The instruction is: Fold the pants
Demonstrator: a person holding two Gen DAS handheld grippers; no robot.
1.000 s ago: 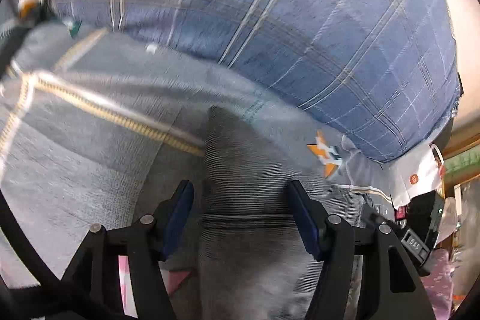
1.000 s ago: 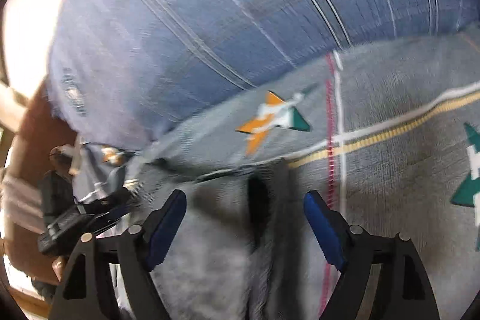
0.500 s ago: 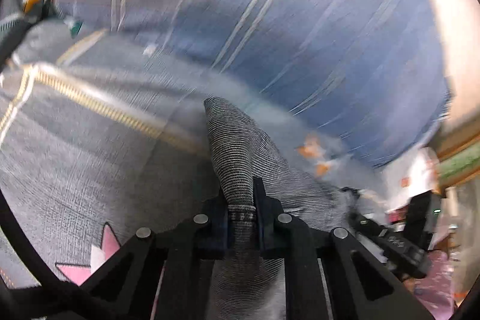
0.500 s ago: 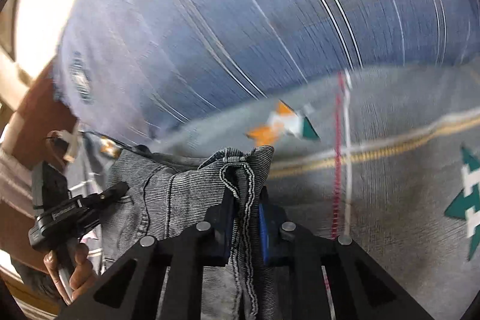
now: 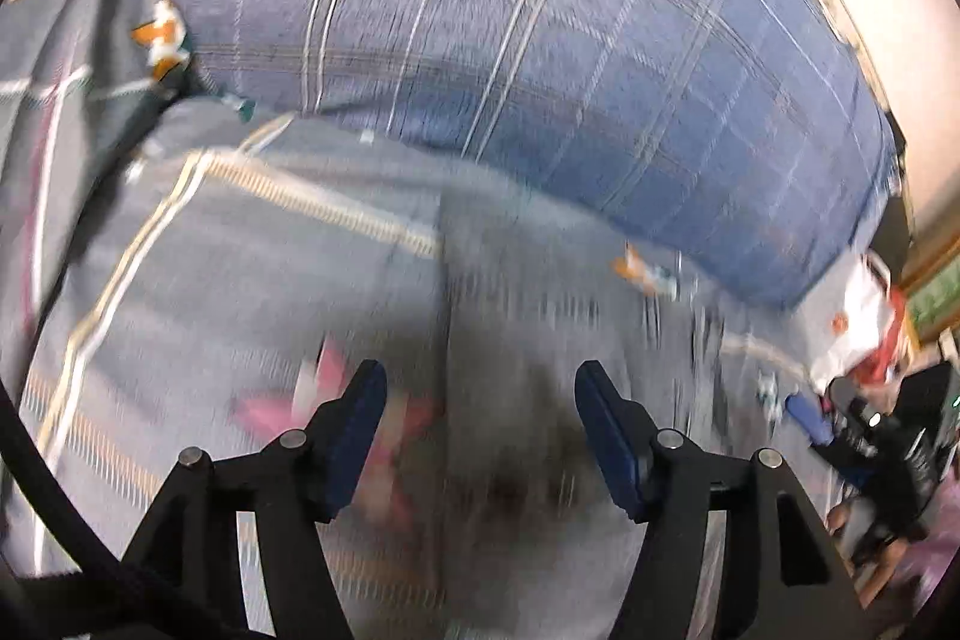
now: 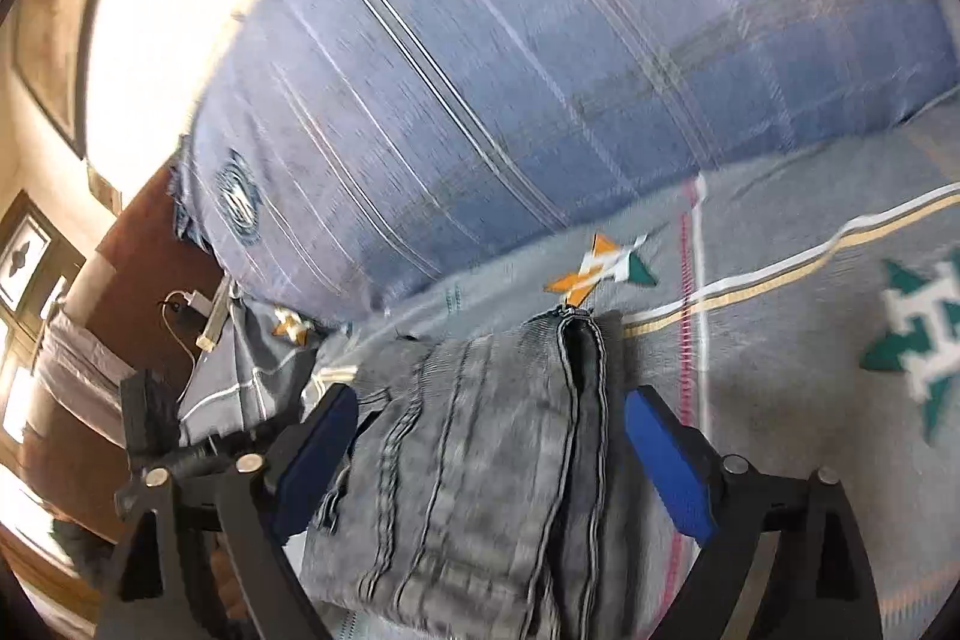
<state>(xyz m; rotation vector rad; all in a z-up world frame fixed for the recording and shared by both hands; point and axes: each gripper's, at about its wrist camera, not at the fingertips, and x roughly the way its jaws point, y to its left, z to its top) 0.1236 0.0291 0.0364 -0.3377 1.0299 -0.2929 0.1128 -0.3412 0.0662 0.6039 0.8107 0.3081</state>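
The grey denim pants [image 6: 492, 436] lie folded on the grey patterned bedspread [image 6: 780, 388], with their seamed edge pointing at the big pillow. My right gripper [image 6: 492, 460] hangs just above them, its jaws opening wide. The cloth shows between the blue pads [image 6: 666, 466], which do not touch it. The left wrist view is blurred. There the pants [image 5: 516, 340] are a darker grey strip under my left gripper [image 5: 480, 424], whose jaws are opening too, with nothing pinched between its pads [image 5: 354, 424].
A large blue plaid pillow [image 5: 510, 40] fills the far side of the bed. A white bag [image 5: 858, 322] lies at the right in the left wrist view. A charger and cable [image 6: 192, 307] rest on a brown ledge at the left in the right wrist view.
Half a second ago both grippers were shut on the pants' edge. Both have let go, opened and drawn back upward, and the pants now lie flat on the bedspread.
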